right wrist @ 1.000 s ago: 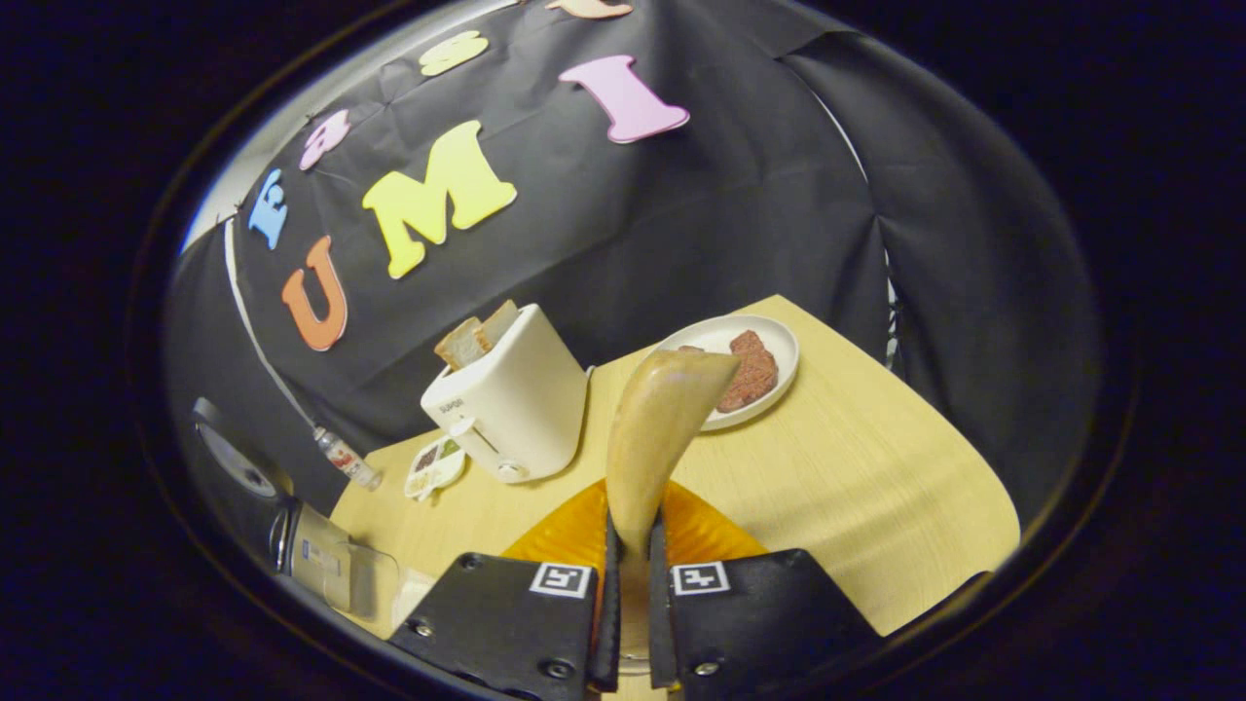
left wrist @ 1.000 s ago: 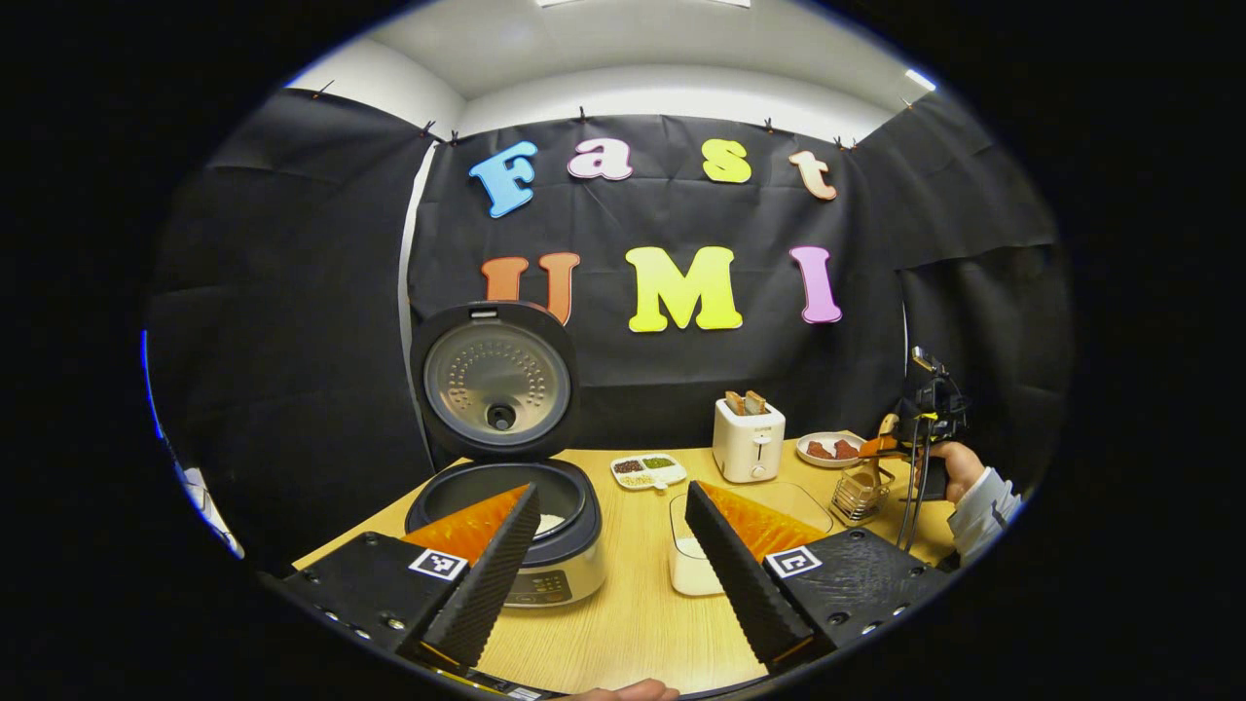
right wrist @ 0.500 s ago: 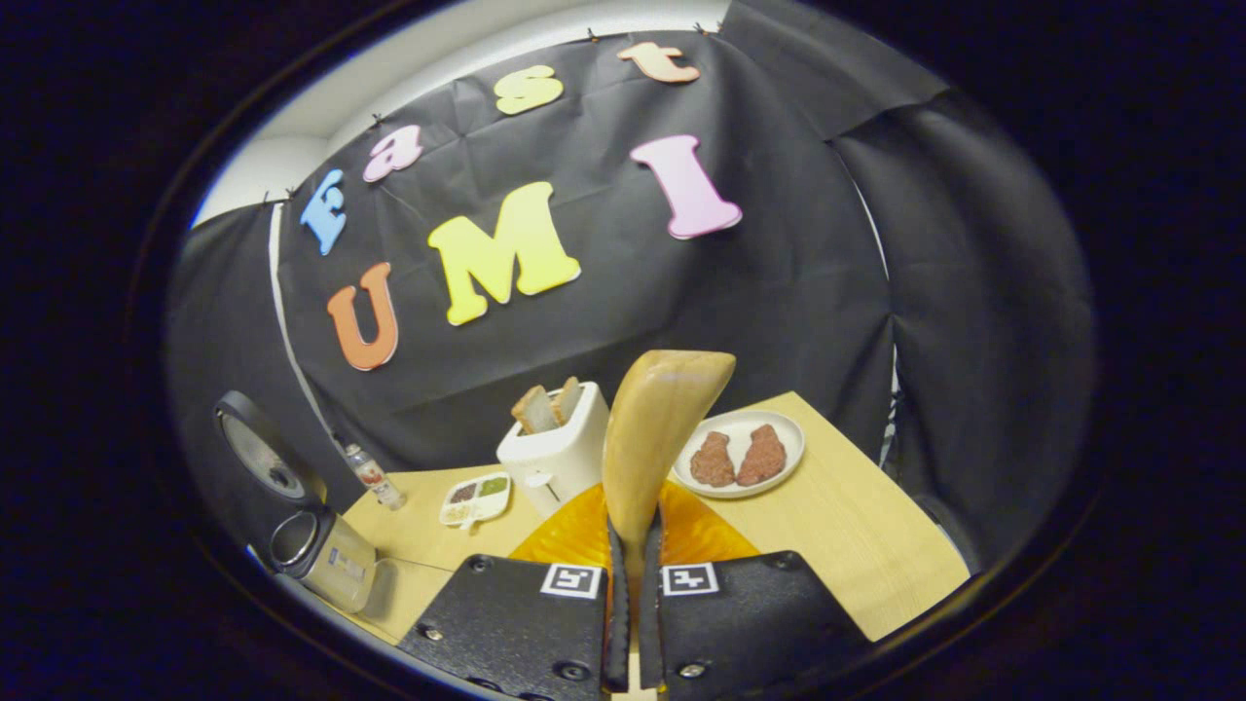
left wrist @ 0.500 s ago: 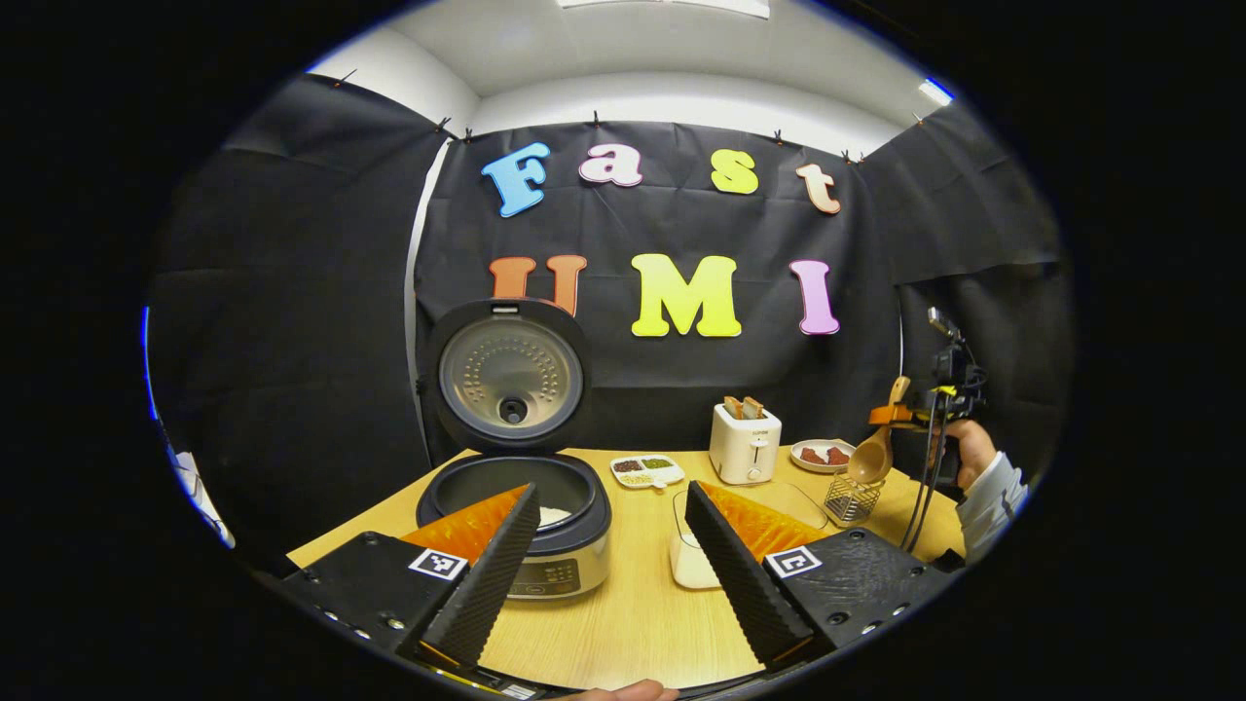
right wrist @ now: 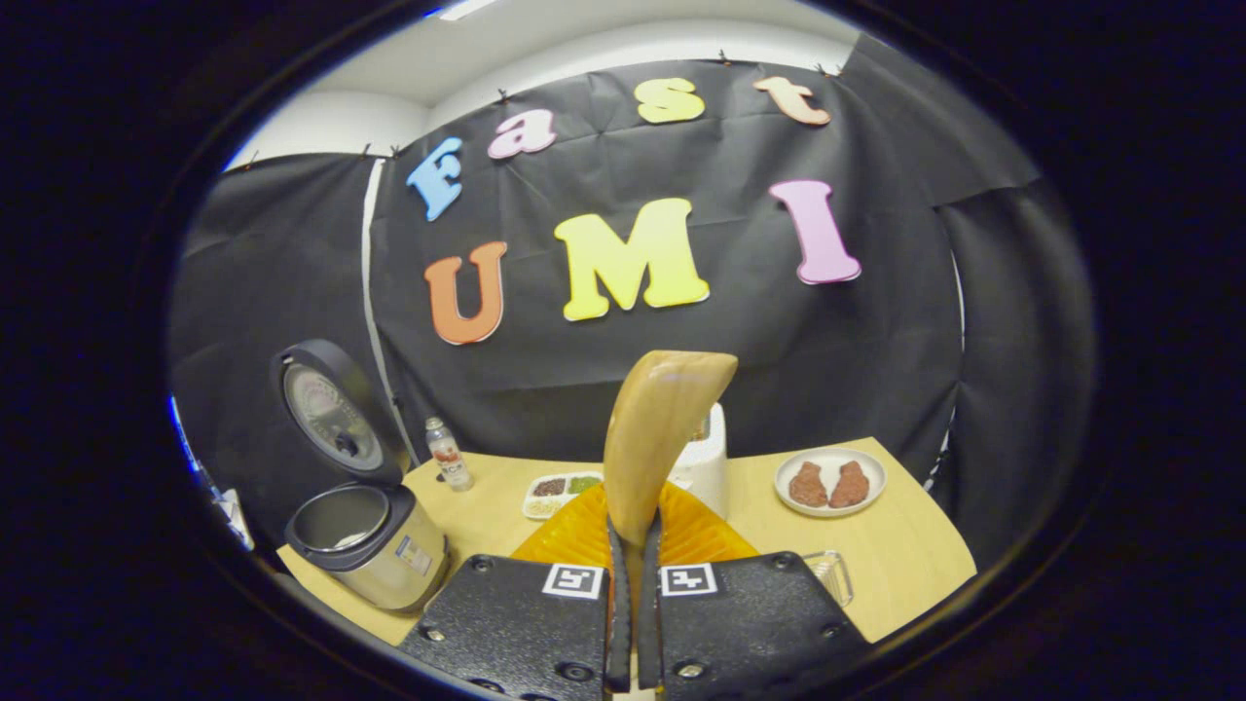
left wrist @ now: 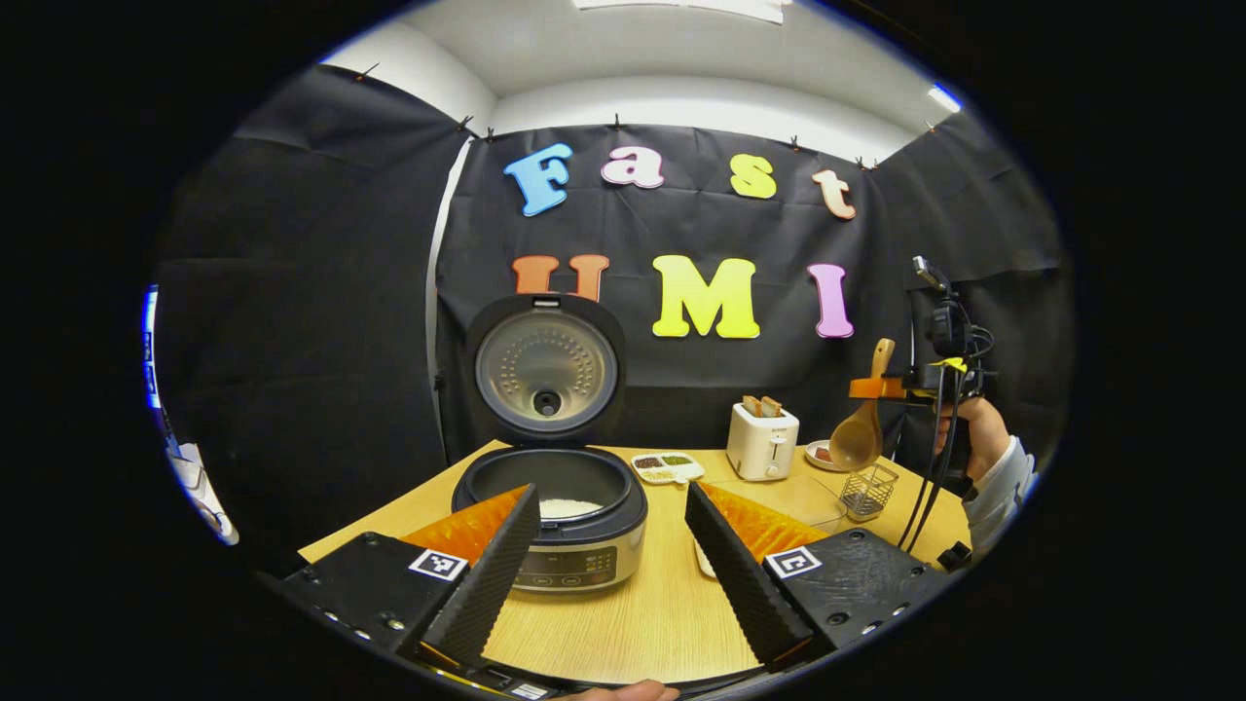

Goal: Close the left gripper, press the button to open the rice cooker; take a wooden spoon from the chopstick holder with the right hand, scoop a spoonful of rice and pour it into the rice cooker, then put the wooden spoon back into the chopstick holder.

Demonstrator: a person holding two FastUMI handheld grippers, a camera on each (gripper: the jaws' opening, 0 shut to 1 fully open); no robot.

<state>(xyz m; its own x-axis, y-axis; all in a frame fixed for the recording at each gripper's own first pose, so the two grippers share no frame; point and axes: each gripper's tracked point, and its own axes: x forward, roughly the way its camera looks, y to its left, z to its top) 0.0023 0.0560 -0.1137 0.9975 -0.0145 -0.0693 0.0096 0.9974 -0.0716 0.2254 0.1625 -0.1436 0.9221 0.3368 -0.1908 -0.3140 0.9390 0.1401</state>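
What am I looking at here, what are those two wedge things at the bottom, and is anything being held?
These are two fisheye pictures, each taken by a camera that rides on a hand-held two-finger gripper; a person holds one in each hand. The wedges are that gripper's own fingers. In the left gripper view, the left gripper is open and holds nothing. In the right gripper view, the right gripper is shut on a wooden spoon; the left gripper view shows that spoon hanging bowl down above the wire chopstick holder. On the wooden table stand a rice cooker with its lid up and some rice inside, a toaster with bread, a divided dish and a plate holding two brown pieces.
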